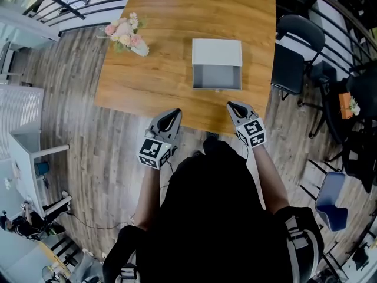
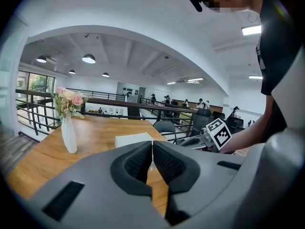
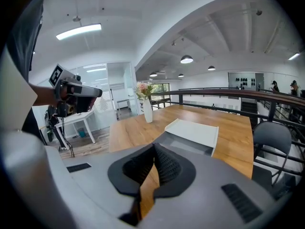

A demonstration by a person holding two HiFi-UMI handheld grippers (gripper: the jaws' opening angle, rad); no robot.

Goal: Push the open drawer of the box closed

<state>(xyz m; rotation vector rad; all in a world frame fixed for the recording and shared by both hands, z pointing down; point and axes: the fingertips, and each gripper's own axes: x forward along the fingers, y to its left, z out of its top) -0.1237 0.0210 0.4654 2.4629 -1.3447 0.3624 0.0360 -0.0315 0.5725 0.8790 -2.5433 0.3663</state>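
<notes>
A white box (image 1: 217,53) lies on the wooden table (image 1: 165,69), its grey drawer (image 1: 217,77) pulled out toward me. The box (image 3: 193,131) also shows ahead in the right gripper view, and its edge (image 2: 133,139) peeks over the jaws in the left gripper view. My left gripper (image 1: 172,118) hovers at the table's near edge, left of the drawer, shut and empty. My right gripper (image 1: 235,108) hangs just in front of the drawer's right side, shut and empty, apart from it.
A white vase of pink flowers (image 1: 126,34) lies at the table's far left. A black chair (image 1: 294,58) stands at the table's right side. A white cabinet (image 1: 26,152) is on the floor to my left. Railings run behind the table.
</notes>
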